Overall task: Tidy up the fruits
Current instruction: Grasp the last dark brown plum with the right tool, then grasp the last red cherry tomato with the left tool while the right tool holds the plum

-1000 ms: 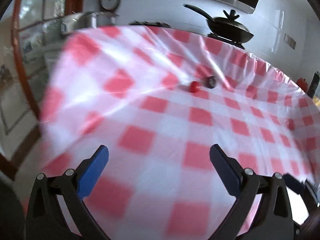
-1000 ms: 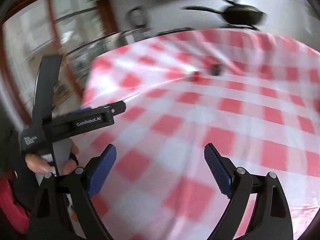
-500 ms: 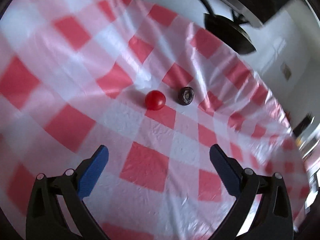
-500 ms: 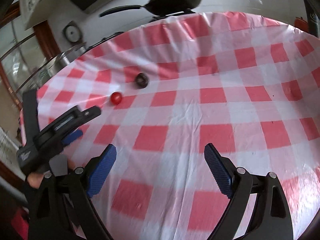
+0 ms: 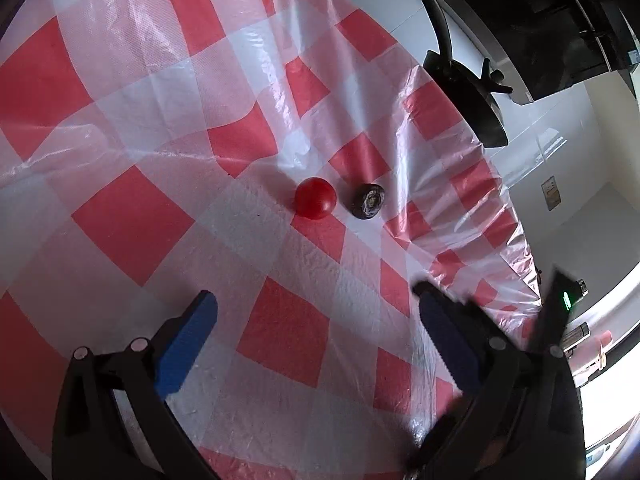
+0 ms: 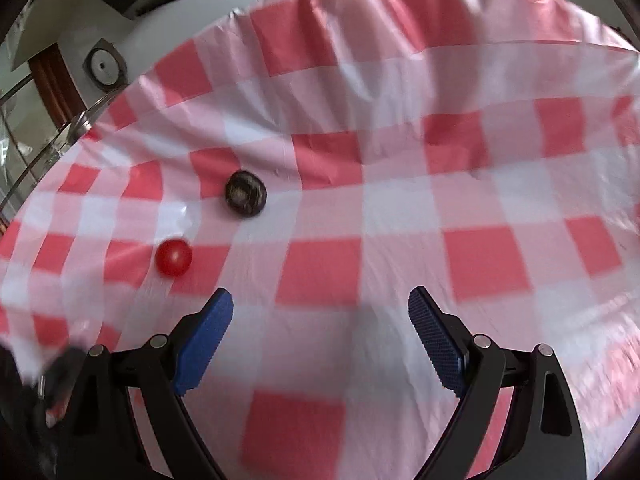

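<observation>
A small red tomato (image 5: 315, 197) and a dark round fruit (image 5: 368, 201) lie side by side on the red-and-white checked tablecloth (image 5: 132, 220). My left gripper (image 5: 316, 334) is open and empty, above the cloth and short of both fruits. In the right wrist view the tomato (image 6: 173, 257) lies left of the gripper and the dark fruit (image 6: 245, 192) lies further back. My right gripper (image 6: 320, 334) is open and empty, to the right of the two fruits.
A black pan with a lid (image 5: 468, 92) stands beyond the table's far edge. The right gripper's body (image 5: 556, 320) shows at the right of the left wrist view. A round gauge (image 6: 103, 66) hangs on the wall at the left.
Both grippers have moved closer to the two fruits. The left view has tilted further over the table. The fruits have not moved.
</observation>
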A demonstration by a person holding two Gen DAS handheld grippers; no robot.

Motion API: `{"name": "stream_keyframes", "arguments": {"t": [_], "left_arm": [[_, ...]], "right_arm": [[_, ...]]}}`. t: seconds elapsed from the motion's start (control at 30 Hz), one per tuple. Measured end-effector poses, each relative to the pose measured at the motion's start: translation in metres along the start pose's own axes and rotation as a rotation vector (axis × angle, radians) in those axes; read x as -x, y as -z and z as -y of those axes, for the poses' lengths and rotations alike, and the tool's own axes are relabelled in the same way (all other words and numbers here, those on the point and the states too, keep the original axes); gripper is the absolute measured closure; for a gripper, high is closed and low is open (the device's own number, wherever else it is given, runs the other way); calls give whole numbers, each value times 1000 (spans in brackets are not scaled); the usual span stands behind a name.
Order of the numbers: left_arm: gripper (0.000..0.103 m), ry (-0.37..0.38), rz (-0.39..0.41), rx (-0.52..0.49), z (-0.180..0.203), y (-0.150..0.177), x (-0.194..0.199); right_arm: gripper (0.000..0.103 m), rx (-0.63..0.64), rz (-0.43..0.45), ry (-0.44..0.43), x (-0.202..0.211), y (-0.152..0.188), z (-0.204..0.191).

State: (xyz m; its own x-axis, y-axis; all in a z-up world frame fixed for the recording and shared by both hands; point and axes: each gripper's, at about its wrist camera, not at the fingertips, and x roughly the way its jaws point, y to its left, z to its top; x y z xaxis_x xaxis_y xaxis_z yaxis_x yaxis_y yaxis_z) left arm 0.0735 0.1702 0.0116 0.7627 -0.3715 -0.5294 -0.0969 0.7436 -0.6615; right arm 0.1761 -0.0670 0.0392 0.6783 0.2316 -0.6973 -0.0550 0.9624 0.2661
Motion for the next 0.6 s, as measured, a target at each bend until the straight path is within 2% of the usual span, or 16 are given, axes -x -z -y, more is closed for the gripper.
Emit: {"name": "stream_keyframes", "arguments": {"t": [0.2,0.33,0.43,0.47,0.5,0.53,0.57,0.6], "left_arm": [[2,-27,-7,-15,2,1,-2],[2,-32,-5,-14,2,1,-2],[2,-32,-7,-15,1,1,-3],[2,-31,-7,-16,1,1,-3],[2,-31,-7,-16,1,2,-3],[2,-31,-7,-17,1,2,-3],[2,-31,-8,-18,1,2,-3],[2,-30,-9,-19,1,2,-3]], "right_arm": [[16,57,-5,4,-45,-32,-33],[23,156,-16,9,-66,-44,-59],[33,199,-49,24,-82,-51,-70],[40,206,-64,32,-87,-53,-72],[47,214,-78,39,-91,-54,-72],[64,231,-85,54,-92,-54,-72],[64,235,-70,71,-87,-53,-71],[64,210,-47,47,-75,-50,-63]]}}
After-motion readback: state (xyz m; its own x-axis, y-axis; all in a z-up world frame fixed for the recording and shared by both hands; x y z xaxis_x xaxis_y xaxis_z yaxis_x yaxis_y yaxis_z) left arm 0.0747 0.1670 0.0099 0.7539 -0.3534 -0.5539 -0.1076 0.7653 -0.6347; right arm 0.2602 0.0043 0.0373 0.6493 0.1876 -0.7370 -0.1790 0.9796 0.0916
